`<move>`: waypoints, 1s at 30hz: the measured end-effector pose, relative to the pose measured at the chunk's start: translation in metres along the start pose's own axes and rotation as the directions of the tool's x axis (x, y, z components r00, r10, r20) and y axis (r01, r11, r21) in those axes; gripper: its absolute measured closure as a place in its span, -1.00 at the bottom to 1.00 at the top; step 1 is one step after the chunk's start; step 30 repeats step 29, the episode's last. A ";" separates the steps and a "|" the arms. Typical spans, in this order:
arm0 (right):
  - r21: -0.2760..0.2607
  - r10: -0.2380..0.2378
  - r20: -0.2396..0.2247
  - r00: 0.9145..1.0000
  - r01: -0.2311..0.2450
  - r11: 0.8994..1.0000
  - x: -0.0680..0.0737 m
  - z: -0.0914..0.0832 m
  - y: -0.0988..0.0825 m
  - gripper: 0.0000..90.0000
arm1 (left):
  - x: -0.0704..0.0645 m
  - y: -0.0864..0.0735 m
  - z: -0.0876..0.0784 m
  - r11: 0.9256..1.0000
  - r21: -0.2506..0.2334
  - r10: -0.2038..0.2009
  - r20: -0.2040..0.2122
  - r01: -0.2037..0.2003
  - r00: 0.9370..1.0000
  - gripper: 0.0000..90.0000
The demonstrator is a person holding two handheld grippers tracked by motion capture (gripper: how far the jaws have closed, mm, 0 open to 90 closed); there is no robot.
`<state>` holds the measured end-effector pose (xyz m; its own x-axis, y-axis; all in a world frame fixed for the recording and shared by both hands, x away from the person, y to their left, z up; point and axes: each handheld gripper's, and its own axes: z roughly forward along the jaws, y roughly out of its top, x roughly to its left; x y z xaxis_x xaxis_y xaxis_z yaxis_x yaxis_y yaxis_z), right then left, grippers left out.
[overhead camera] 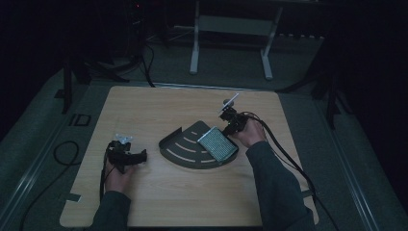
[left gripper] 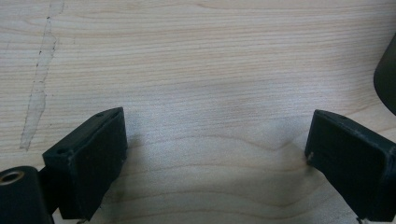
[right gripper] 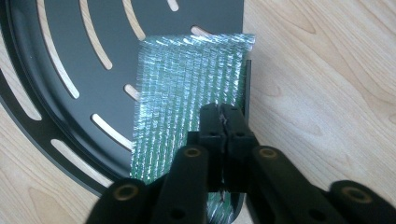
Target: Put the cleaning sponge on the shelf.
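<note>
The right tool (right gripper: 223, 122) is clamped on a silvery-green mesh sheet (right gripper: 187, 93) over the slotted black tray (overhead camera: 185, 147); the sheet's near edge is hidden behind it. The left tool (left gripper: 215, 154) gapes wide, empty, above bare bench (left gripper: 196, 60); the dim high view blurs detail.

Pale wooden table (overhead camera: 192, 202), white metal frame (overhead camera: 231, 29) on floor beyond.

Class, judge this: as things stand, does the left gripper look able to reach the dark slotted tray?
Probably yes. The left gripper is open over bare table, and nothing lies between it and the dark slotted tray just beside it.
</note>
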<state>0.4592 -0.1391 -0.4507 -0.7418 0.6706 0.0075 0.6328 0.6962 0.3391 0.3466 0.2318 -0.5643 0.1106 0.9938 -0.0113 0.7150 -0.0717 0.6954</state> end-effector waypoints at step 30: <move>-0.052 0.052 0.100 0.994 -0.047 0.998 0.001 -0.025 -0.031 -0.38 | 0.000 0.000 0.000 1.000 0.000 0.000 0.000 0.000 1.000 -0.87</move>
